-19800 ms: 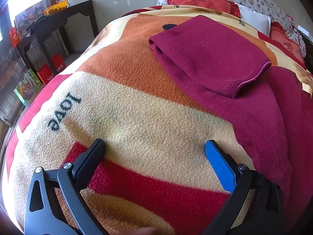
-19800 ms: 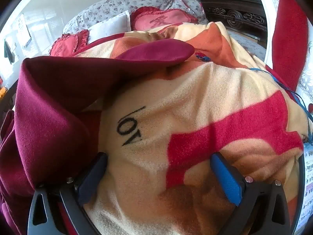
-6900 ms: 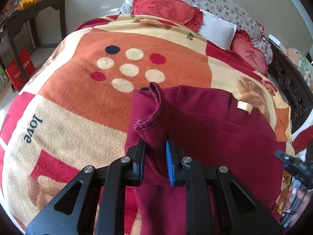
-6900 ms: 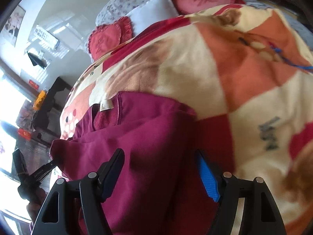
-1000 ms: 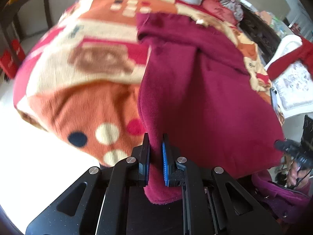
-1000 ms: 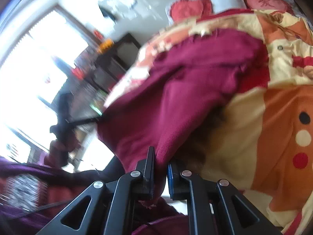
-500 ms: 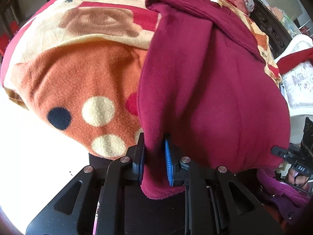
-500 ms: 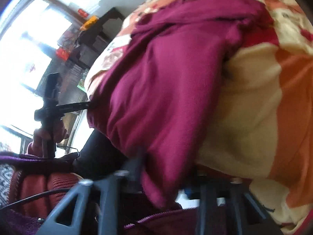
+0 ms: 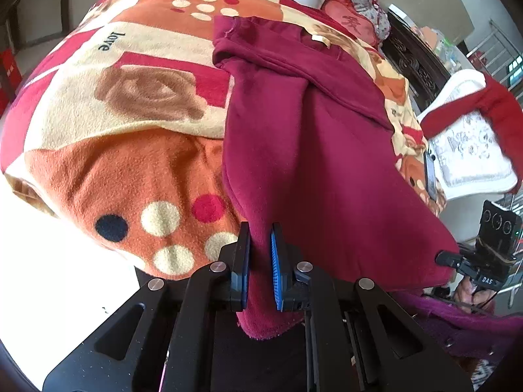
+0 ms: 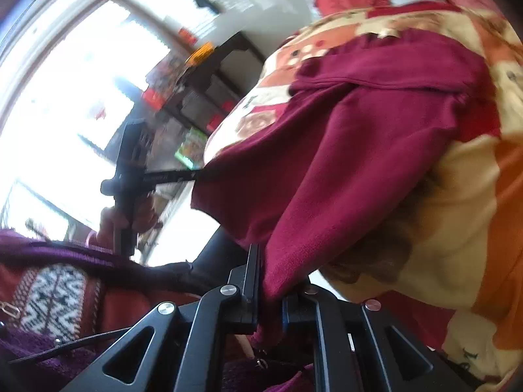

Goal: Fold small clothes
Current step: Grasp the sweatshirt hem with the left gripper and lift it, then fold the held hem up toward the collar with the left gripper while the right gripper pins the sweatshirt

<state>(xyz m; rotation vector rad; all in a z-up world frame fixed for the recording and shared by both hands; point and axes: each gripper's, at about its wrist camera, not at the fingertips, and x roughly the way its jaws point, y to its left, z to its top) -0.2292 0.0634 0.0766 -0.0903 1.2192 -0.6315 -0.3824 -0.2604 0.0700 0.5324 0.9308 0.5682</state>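
Observation:
A maroon fleece garment (image 9: pixel 327 163) lies over the bed's blanket (image 9: pixel 130 114) and hangs off the near edge. Its hem is stretched between both grippers. My left gripper (image 9: pixel 260 254) has its jaws closing, pads pressed on the hem's left corner, with a flap hanging below. In the right wrist view the same garment (image 10: pixel 359 150) runs down into my right gripper (image 10: pixel 269 281), whose jaws are closing on the other corner. The far right gripper (image 9: pixel 439 256) shows at the hem's end. A hand holds the left gripper (image 10: pixel 196 174) at the cloth's far corner.
The blanket (image 10: pixel 457 212) is orange, cream and red with dots. Red heart pillows (image 9: pixel 353 19) lie at the head. A dark carved frame (image 9: pixel 415 62) and a white and red cloth (image 9: pixel 474 137) stand to the right. A dark table (image 10: pixel 228 55) stands by the bright window.
Both views have tilted up toward the bed, so more of the blanket and garment shows. The hem stays clamped in both grippers and now hangs stretched off the bed's edge.

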